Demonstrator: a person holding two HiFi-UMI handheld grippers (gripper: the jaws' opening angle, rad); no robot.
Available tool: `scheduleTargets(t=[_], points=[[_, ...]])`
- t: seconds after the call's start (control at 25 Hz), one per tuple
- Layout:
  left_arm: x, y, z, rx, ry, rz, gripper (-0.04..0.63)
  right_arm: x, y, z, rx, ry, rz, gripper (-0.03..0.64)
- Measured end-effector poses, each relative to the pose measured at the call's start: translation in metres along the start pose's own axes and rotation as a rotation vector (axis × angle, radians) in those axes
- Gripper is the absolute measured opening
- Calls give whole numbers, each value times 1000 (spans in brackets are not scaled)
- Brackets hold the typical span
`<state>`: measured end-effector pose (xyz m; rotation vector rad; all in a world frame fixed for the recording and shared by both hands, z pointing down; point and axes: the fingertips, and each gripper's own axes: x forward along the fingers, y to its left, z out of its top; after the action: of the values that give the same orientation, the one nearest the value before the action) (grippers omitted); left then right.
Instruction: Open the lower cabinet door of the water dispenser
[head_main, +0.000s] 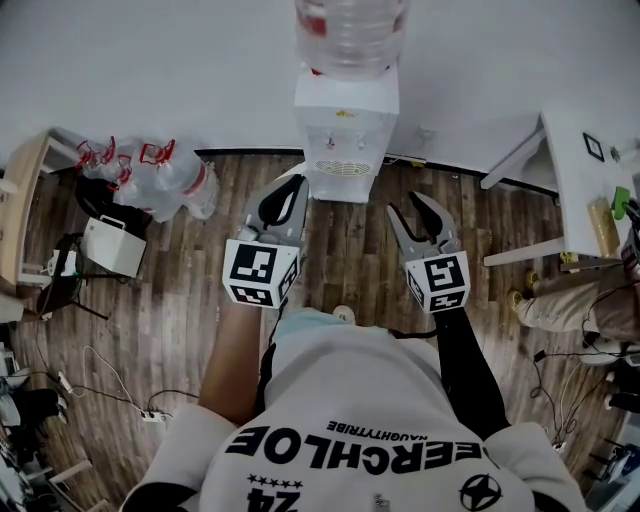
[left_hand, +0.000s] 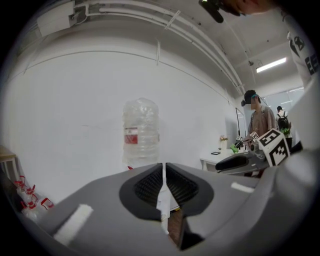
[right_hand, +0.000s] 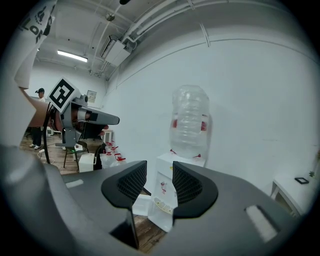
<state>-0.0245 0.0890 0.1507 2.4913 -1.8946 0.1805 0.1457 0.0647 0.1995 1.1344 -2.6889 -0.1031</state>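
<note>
The white water dispenser stands against the far wall with a clear bottle on top; from above its lower cabinet door is hidden. Both grippers hang in the air short of it, touching nothing. My left gripper is shut, with only a thin slit between its pads, and the bottle rises behind them. My right gripper is open and empty. Between its pads show the dispenser, its drip grille and part of its lower front.
Empty water bottles with red handles and a white box lie on the wooden floor at the left. A white table stands at the right with a person beside it. Cables and a power strip trail at the lower left.
</note>
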Motion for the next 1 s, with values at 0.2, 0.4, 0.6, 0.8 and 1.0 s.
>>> scheduleTargets(t=[0.2, 0.4, 0.6, 0.8, 1.0], points=[[0, 4, -3, 1, 8, 9, 74, 0, -3, 2, -3, -12, -6, 92], [-4, 10, -3, 10, 0, 20, 74, -1, 1, 8, -19, -29, -3, 3], [-8, 15, -3, 19, -1, 23, 72, -2, 2, 14, -69, -48, -10, 2], [-8, 18, -3, 20, 1, 31, 72, 2, 1, 13, -64, -41, -22, 2], [-9, 18, -2, 13, -11, 28, 72, 2, -1, 13, -55, -41, -29, 2]])
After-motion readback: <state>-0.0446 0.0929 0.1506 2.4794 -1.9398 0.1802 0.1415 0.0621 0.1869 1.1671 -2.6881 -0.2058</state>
